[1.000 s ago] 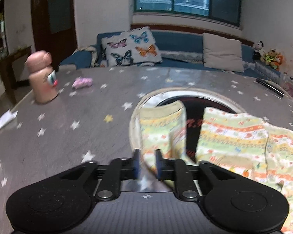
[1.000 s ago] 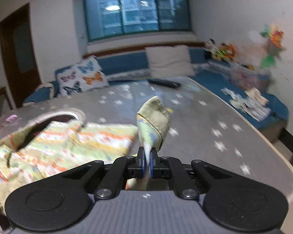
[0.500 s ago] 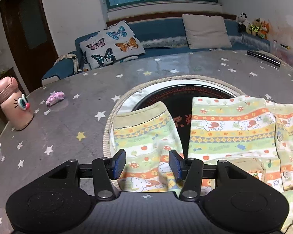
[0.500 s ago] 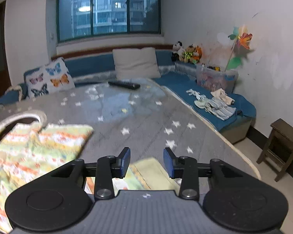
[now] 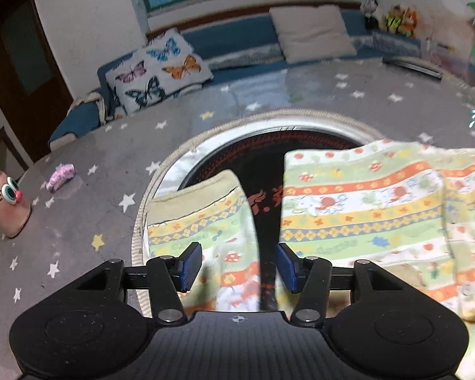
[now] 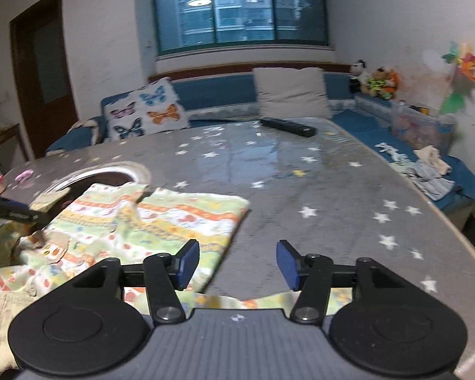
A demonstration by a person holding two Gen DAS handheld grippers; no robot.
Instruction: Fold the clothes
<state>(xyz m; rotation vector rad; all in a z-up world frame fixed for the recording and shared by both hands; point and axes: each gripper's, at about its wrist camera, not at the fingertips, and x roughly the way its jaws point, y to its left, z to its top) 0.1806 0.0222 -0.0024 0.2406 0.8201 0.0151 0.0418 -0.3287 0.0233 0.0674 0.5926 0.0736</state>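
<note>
A child's garment point(image 5: 364, 202) with orange, yellow and green printed stripes lies flat on the grey star-patterned table point(image 5: 85, 221). Its sleeve point(image 5: 202, 221) with a plain cuff rests over the round dark inset point(image 5: 269, 155). My left gripper point(image 5: 237, 267) hovers open just above the sleeve, nothing between its blue pads point(image 5: 190, 264). In the right wrist view the garment point(image 6: 161, 221) spreads to the left, and another strip of its cloth lies under my open right gripper point(image 6: 237, 266). At the left edge, the left gripper's finger point(image 6: 9, 210) shows.
A pink bottle with cartoon eyes point(image 5: 3, 202) and a small pink item point(image 5: 61, 174) stand on the table's left. A black remote point(image 6: 288, 126) lies at the far side. Blue sofa with butterfly cushion point(image 5: 158, 69) runs behind; the table edge point(image 6: 471, 253) curves at right.
Both grippers have let go of the cloth and opened wide. The sleeve and the garment's right end now lie flat on the table. Both grippers have drawn back a little.
</note>
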